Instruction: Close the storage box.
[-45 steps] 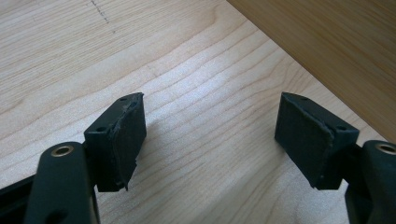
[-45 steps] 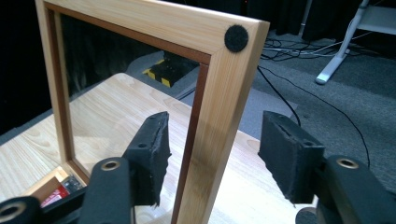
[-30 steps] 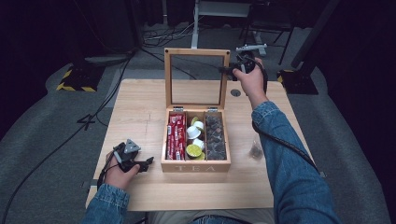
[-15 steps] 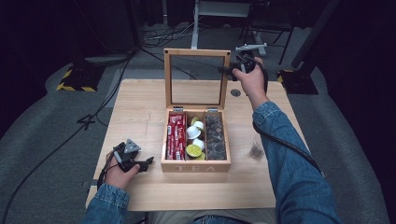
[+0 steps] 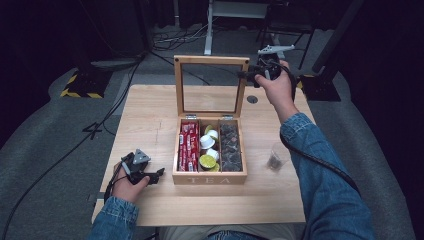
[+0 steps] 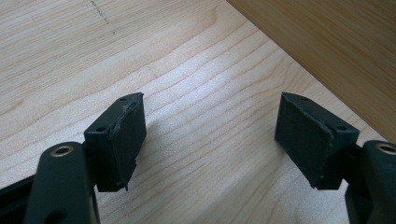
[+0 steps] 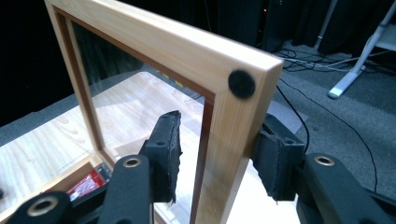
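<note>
A wooden tea box [image 5: 210, 179] stands in the middle of the table, its glass lid [image 5: 210, 60] upright. Inside lie red packets [image 5: 188, 145], white and green capsules [image 5: 209, 150] and dark sachets [image 5: 230, 147]. My right gripper [image 5: 243, 75] is at the lid's top right corner. In the right gripper view its jaws straddle the lid's wooden frame [image 7: 187, 51]; the right pad [image 7: 273, 163] lies against the wood and the left pad [image 7: 168, 149] stands a little off it. My left gripper [image 5: 159, 175] rests open on the table beside the box's left wall [image 6: 336, 42], with nothing between its jaws.
A clear plastic cup [image 5: 276, 157] with something dark in it stands on the table [image 5: 150, 110] right of the box. A dark round hole [image 5: 252, 99] is in the tabletop behind the box. Cables and stands lie on the floor beyond.
The right hand and its gripper have shifted slightly at the lid's top corner. The lid stays upright and the left hand has not moved.
</note>
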Available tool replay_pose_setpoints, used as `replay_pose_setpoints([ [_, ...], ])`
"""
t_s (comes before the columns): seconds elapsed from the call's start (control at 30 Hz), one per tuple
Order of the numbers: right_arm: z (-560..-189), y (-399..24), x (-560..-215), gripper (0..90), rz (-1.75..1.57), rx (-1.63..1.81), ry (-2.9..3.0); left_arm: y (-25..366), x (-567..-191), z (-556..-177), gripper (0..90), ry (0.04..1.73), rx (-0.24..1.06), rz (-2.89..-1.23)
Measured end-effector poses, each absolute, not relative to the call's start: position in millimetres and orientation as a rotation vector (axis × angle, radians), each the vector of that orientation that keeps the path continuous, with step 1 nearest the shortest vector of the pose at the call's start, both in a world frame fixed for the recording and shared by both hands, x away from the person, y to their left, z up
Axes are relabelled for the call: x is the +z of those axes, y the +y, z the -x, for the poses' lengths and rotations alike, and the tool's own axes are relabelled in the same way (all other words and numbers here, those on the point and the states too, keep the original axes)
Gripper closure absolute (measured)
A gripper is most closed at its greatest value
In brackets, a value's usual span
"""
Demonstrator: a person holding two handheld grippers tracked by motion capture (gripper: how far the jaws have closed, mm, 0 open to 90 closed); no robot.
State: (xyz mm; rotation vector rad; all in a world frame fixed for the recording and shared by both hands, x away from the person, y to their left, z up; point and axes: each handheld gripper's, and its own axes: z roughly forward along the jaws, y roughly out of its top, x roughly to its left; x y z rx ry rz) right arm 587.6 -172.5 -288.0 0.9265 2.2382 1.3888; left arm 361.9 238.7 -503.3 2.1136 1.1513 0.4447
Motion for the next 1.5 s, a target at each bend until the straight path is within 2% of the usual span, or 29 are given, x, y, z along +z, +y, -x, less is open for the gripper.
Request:
replay_pose_setpoints([
  [0.8, -518, -177, -265, 59.8, -0.716, 1.299, 2.366, 239, -503, -362, 24.7, 1.144, 0.444, -2.118],
  [1.5, -468, -184, -291, 55.0, -0.652, 1.32, 2.446, 240, -503, -361, 24.7, 1.147, 0.447, -2.119],
])
